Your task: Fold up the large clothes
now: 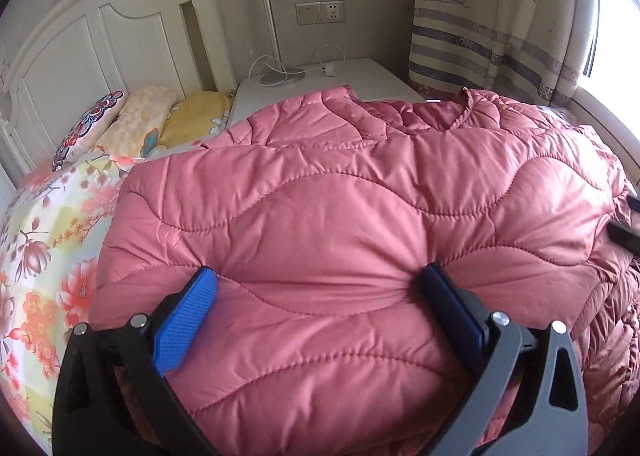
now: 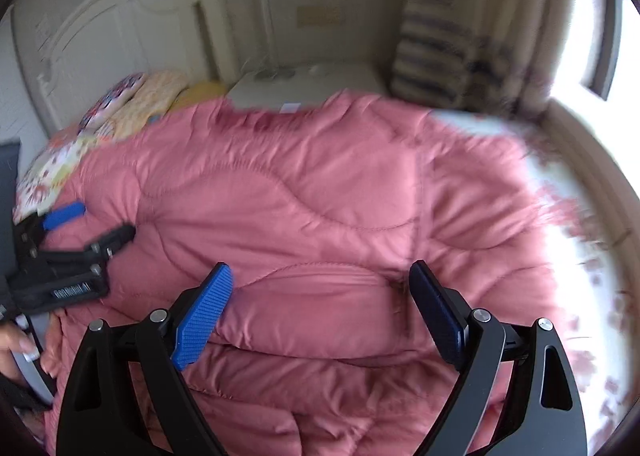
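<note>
With both the left gripper [image 1: 318, 288] and right gripper [image 2: 322, 284] spread wide and released, the puffy pink coat [image 1: 340, 208] could be sprung open unless pressed.

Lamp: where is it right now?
Left wrist view, top centre: the lamp stands on the white nightstand, between the headboard on its left and the curtain on its right, behind the pink coat.
</note>
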A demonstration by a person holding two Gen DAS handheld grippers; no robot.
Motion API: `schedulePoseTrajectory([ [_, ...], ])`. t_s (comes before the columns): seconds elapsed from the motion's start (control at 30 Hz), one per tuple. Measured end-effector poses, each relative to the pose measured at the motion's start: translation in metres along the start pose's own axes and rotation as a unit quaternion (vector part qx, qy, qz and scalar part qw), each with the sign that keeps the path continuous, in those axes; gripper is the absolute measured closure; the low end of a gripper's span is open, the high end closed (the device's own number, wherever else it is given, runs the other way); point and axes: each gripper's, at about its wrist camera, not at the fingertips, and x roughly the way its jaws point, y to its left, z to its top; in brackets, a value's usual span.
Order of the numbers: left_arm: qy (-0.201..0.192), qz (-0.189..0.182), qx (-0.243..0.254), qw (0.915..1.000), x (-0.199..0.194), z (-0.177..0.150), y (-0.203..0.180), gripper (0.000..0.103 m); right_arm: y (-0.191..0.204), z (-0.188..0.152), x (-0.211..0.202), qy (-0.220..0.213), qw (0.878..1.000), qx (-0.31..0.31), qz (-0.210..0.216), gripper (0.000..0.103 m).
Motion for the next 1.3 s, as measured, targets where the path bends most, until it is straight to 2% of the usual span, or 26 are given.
schedulePoseTrajectory([
  [0.1, 0.0, -0.001, 0.0, 1.0, -0.001, 0.0, 0.0, 0.002, -0.008, 0.008, -0.014, -0.042, 0.998, 0.002, -0.038, 0.017],
  [0.17, 0.0, -0.002, 0.0, 1.0, -0.001, 0.0, 0.001, 0.002, -0.016, 0.008, 0.005, -0.02, 0.998, 0.001, -0.063, 0.017],
  [0.2, 0.0, 0.0, -0.001, 1.0, -0.001, 0.0, 0.0, 0.002, -0.018, 0.004, 0.022, 0.006, 0.998, -0.005, -0.064, 0.016],
  [0.23, 0.001, 0.001, -0.002, 1.0, 0.0, 0.001, 0.001, 0.002, -0.024, -0.001, 0.043, 0.042, 0.998, 0.001, -0.04, 0.011],
  [0.33, 0.0, 0.0, -0.005, 1.0, 0.0, 0.0, 0.002, 0.002, -0.029, 0.001, 0.044, 0.036, 0.999, 0.014, -0.031, 0.007],
  [0.43, 0.0, -0.001, -0.004, 1.0, 0.0, 0.0, 0.002, 0.002, -0.027, 0.0, 0.042, 0.032, 0.999, 0.008, -0.039, 0.007],
  [0.63, 0.001, -0.001, -0.004, 1.0, 0.0, 0.0, 0.003, 0.002, -0.032, 0.0, 0.042, 0.035, 0.999, 0.015, -0.028, 0.006],
  [0.67, 0.001, 0.0, -0.004, 1.0, 0.0, 0.0, 0.003, 0.002, -0.032, 0.0, 0.04, 0.036, 0.999, 0.019, -0.026, 0.006],
  [0.73, 0.0, 0.003, -0.001, 1.0, 0.0, 0.0, 0.002, 0.002, -0.028, 0.005, 0.027, 0.036, 0.998, 0.037, -0.047, 0.006],
  [0.8, 0.0, 0.004, 0.0, 1.0, 0.0, 0.0, 0.002, 0.002, -0.02, 0.005, -0.002, 0.002, 0.998, 0.057, -0.034, 0.005],
  [0.87, 0.0, 0.008, 0.001, 1.0, -0.001, 0.0, 0.002, 0.002, -0.001, -0.001, -0.02, -0.02, 0.999, 0.024, -0.02, 0.005],
  [0.9, -0.001, 0.011, 0.002, 0.9999, -0.001, 0.0, 0.001, 0.002, 0.012, -0.006, -0.02, -0.014, 1.0, -0.006, -0.021, 0.005],
  [1.0, 0.0, 0.022, 0.006, 0.9997, -0.001, 0.0, 0.0, 0.002, 0.036, -0.028, 0.016, 0.049, 0.994, -0.087, -0.05, 0.005],
  [1.1, 0.0, 0.027, 0.008, 0.9996, -0.001, 0.0, -0.001, 0.002, 0.025, -0.025, 0.017, 0.055, 0.996, -0.057, -0.027, 0.004],
  [1.2, 0.002, 0.025, 0.009, 0.9997, -0.002, 0.0, -0.001, 0.002, 0.023, -0.025, 0.013, 0.055, 0.996, -0.063, -0.03, 0.004],
  [1.3, 0.006, 0.059, 0.002, 0.9983, -0.028, -0.001, 0.0, 0.002, 0.021, -0.025, -0.005, 0.061, 0.996, -0.054, -0.028, 0.005],
])
